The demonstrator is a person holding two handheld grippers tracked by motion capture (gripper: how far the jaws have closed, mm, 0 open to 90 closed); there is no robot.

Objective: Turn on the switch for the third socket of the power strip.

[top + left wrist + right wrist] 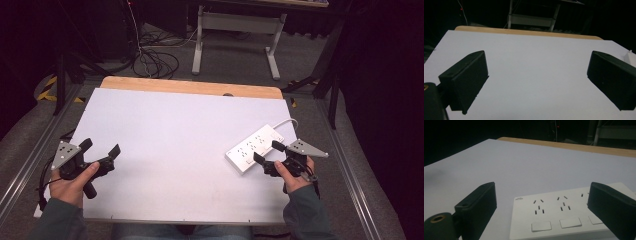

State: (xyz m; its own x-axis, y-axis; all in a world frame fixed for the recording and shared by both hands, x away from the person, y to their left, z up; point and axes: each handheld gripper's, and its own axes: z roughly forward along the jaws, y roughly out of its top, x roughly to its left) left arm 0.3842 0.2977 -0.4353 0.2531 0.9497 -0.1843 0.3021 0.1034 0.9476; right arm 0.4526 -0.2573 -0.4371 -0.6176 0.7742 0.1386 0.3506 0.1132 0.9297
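Note:
A white power strip (252,147) with several sockets and switches lies at an angle on the right side of the white table top (170,150). Its white cord (288,121) leaves from the far end. My right gripper (268,152) is held just at the strip's near end, open, with one jaw on each side of that end and nothing gripped. The right gripper view has the strip (564,220) close up between my open right gripper (544,207). My left gripper (101,148) is open over bare table at the left, and empty (536,80).
A wooden strip (190,86) runs along the table's far edge. Beyond it stand a white-legged table frame (235,22) and loose cables (155,60) on the floor. Metal rails (345,165) run along both sides of the table.

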